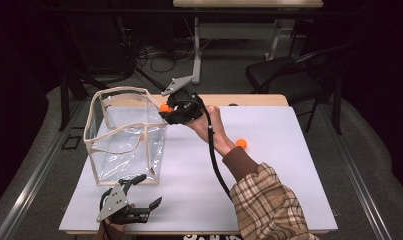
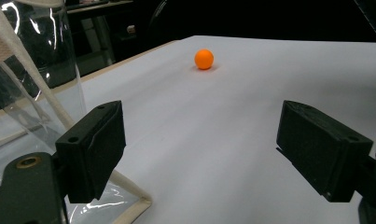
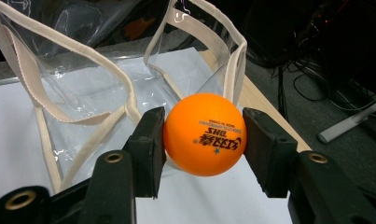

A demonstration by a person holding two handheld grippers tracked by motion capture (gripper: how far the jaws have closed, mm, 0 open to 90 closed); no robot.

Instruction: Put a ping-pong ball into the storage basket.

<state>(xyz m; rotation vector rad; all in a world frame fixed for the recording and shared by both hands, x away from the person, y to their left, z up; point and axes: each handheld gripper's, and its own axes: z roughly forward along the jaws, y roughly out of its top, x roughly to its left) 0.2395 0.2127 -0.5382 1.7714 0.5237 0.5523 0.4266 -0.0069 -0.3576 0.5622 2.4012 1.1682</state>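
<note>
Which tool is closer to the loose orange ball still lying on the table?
Right. The right tool is up by the clear bag's rim, gripping another ball; the loose ball lies beside that forearm. The left tool rests at the near edge, farther away.

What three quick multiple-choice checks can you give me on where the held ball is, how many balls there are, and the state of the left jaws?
1. Where is the held ball?
A. Near the top edge of the clear bag
B. Inside the bag, on its bottom
C. On the chair

2. How many orange balls are in sight?
A. One
B. Two
C. Four

3. How do the left gripper jaws stand?
A. Shut on a ball
B. Shut on the bag's strap
C. Open, nothing between them

Answers:
1 A: the right gripper holds it beside the bag's rim.
2 B: one is in the jaws, a second ball lies on the white table.
3 C: bare table shows between the jaws.
</note>
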